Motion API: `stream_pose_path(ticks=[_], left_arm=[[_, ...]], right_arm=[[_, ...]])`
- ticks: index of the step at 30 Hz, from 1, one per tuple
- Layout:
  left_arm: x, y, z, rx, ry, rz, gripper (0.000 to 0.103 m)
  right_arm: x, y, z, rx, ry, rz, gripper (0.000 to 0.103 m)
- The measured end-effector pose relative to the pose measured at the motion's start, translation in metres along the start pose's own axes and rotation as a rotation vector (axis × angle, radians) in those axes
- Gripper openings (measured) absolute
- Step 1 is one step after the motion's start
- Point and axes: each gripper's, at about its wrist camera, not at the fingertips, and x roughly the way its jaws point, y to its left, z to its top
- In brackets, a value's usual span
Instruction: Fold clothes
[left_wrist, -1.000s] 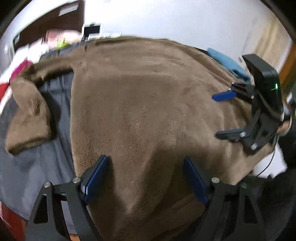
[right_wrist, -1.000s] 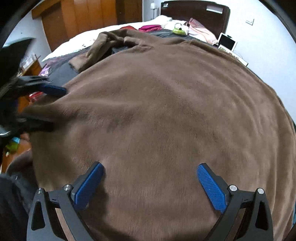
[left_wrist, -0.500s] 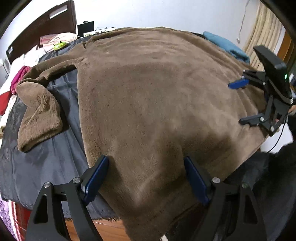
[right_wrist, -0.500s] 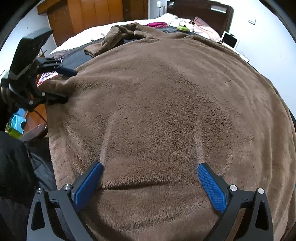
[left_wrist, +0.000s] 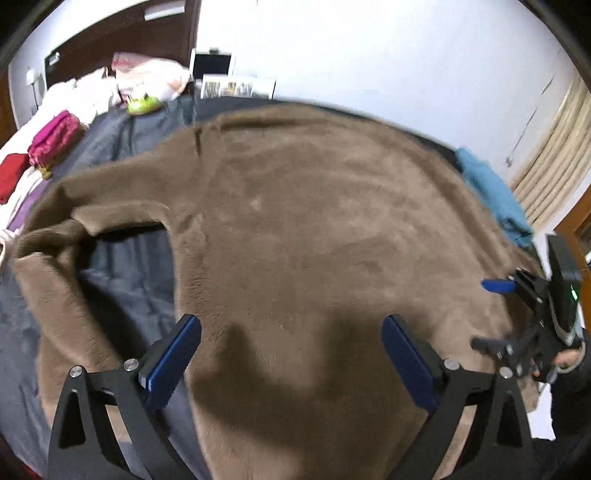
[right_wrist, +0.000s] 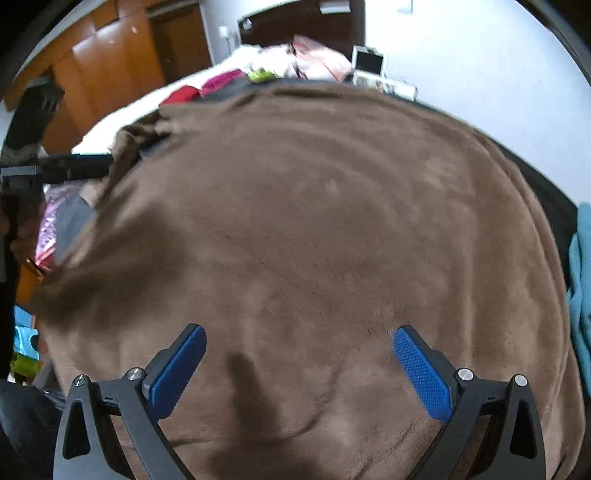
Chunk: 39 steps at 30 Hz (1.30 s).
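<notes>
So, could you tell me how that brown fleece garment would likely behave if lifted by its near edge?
The brown fleece garment would probably sag limply: it drapes and wrinkles over the bed. Its plush pile looks grippy, and its spread suggests some weight.

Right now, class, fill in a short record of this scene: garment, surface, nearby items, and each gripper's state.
garment: brown fleece top spread flat, one sleeve bent back at the left of the left wrist view
surface: bed with dark grey cover
nearby items: teal cloth past the garment's right edge; magenta bundle and red cloth towards the headboard
left gripper: jaws opening, over the fleece, pads not pressing on it
right gripper: jaws wide, nothing pinched
</notes>
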Motion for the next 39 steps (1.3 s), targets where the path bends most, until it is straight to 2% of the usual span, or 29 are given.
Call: stream_pose_path(ticks=[2, 4, 7, 10, 16, 20, 29, 34, 35, 39], left_arm=[[0.019, -0.001, 0.004, -0.004, 0.066, 0.004, 0.099], [0.026, 0.001, 0.012, -0.012, 0.088, 0.006, 0.099], [0.024, 0.003, 0.043, -0.021, 0.055, 0.000, 0.099], [0.024, 0.010, 0.090, -0.059, 0.010, -0.014, 0.099], [0.053, 0.018, 0.163, -0.126, 0.011, -0.042, 0.099], [0.082, 0.026, 0.197, -0.177, 0.021, -0.054, 0.099], [0.150, 0.038, 0.233, -0.263, 0.052, -0.187, 0.099], [0.178, 0.044, 0.240, -0.251, 0.052, -0.092, 0.099], [0.179, 0.043, 0.241, -0.231, 0.026, -0.077, 0.099], [0.190, 0.029, 0.246, -0.121, 0.032, 0.060, 0.099]], right_arm=[[0.002, 0.012, -0.010, -0.073, -0.003, -0.046, 0.103], [-0.002, 0.016, -0.015, -0.087, -0.003, -0.036, 0.103], [-0.003, 0.014, -0.017, -0.085, -0.006, -0.020, 0.103], [-0.005, 0.012, -0.020, -0.081, -0.027, -0.022, 0.103], [-0.014, 0.014, -0.034, -0.072, -0.105, -0.024, 0.103], [-0.013, 0.012, -0.032, -0.069, -0.112, -0.023, 0.103], [-0.013, 0.009, -0.034, -0.064, -0.117, -0.021, 0.103], [-0.011, 0.010, -0.032, -0.057, -0.118, -0.024, 0.103], [-0.011, 0.010, -0.032, -0.056, -0.118, -0.025, 0.103], [-0.011, 0.009, -0.031, -0.049, -0.119, -0.029, 0.103]])
